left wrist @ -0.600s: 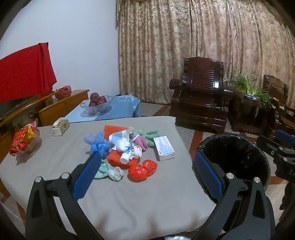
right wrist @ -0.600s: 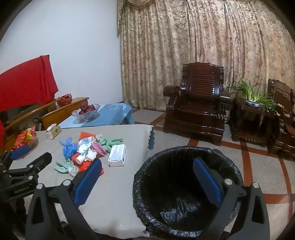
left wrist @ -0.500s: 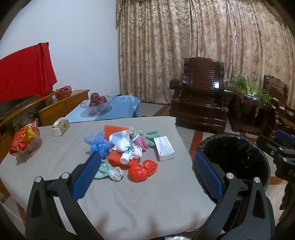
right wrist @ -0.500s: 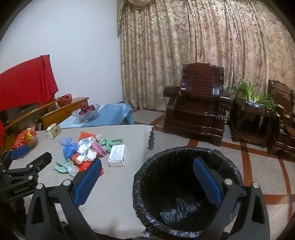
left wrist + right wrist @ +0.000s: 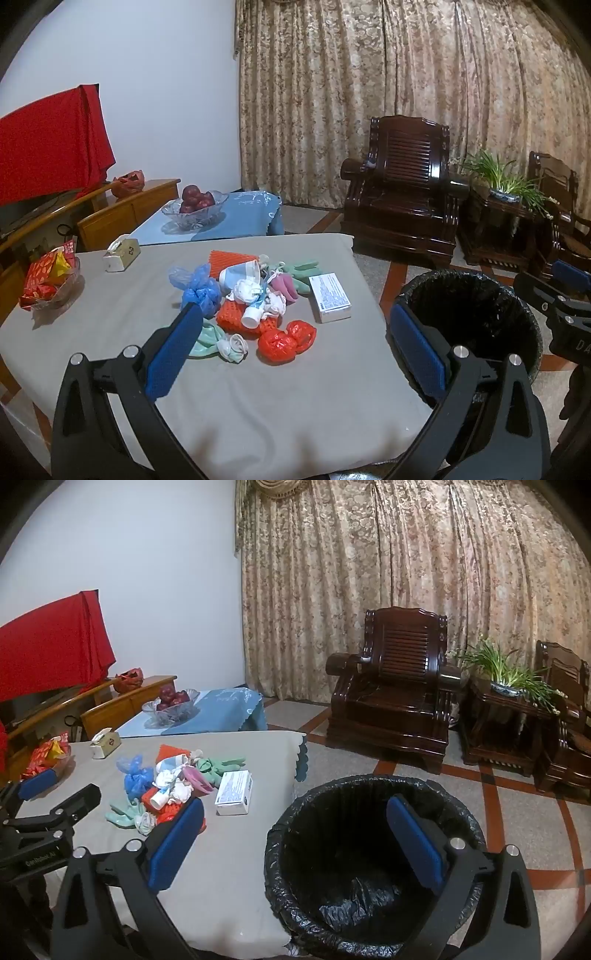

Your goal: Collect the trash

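Trash (image 5: 255, 306) heaped near middle of grey-covered table (image 5: 258, 406), seen from left wrist camera. Pile made up of blue plastic bag (image 5: 199, 291), orange mesh (image 5: 236, 317), red bag (image 5: 286, 339), pale green gloves (image 5: 301, 271), crumpled white wads, small white cup. White box (image 5: 330, 297) flat on cloth just right of pile. Tissue box (image 5: 121, 254) and snack bowl (image 5: 50, 282) toward left edge, well apart from pile. Bin (image 5: 476, 317) with black liner on floor beside table's right edge. Left gripper (image 5: 295, 343) spread wide, blue pads far apart, nothing between them, hanging above near part of table and short of pile. Part of right gripper (image 5: 565, 299) poking in at right edge.

From right wrist camera: same trash (image 5: 166, 790) now at left, on table (image 5: 229, 878), white box (image 5: 234, 792) at its right side. Bin (image 5: 373, 867) close below and ahead, mouth open, crumpled black liner at bottom. Right gripper (image 5: 295, 843) spread wide, empty, left pad over table edge, right pad over bin mouth. Left gripper (image 5: 48, 801) visible at far left, over table. Fruit bowl (image 5: 170, 703) on blue-covered low table behind; dark wooden armchair (image 5: 395, 686) and potted plant (image 5: 506, 675) before curtain.
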`<state>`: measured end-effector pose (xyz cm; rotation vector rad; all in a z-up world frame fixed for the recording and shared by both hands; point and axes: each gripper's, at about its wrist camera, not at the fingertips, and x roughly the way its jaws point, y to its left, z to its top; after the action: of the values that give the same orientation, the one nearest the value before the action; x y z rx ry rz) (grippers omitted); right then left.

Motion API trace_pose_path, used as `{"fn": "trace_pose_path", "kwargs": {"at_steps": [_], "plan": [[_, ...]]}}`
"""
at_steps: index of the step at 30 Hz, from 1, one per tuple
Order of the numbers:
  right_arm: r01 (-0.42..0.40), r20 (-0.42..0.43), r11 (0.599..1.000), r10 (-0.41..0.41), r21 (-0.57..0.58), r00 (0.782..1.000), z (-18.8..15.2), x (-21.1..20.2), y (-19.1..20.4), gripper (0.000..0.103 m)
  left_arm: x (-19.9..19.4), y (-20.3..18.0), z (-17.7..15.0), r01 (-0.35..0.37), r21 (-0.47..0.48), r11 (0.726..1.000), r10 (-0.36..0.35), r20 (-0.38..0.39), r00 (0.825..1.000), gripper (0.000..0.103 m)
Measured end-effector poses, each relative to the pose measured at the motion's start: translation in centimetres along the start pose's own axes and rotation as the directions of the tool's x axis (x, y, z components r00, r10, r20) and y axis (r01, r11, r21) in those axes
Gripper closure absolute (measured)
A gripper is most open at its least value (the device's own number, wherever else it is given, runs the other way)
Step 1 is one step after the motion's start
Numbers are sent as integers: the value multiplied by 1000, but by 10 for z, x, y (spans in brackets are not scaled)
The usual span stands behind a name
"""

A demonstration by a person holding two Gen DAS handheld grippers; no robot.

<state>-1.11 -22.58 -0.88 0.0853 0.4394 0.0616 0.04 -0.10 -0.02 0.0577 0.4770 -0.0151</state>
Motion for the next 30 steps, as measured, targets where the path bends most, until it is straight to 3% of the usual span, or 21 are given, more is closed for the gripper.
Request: {"fn": "trace_pose_path", "kwargs": {"at_steps": [30], "plan": [[2,1,1000,-2,-4,1000,0,1,0,6,0,1,0,3,-4,1000,-3,1,1000,5]]}}
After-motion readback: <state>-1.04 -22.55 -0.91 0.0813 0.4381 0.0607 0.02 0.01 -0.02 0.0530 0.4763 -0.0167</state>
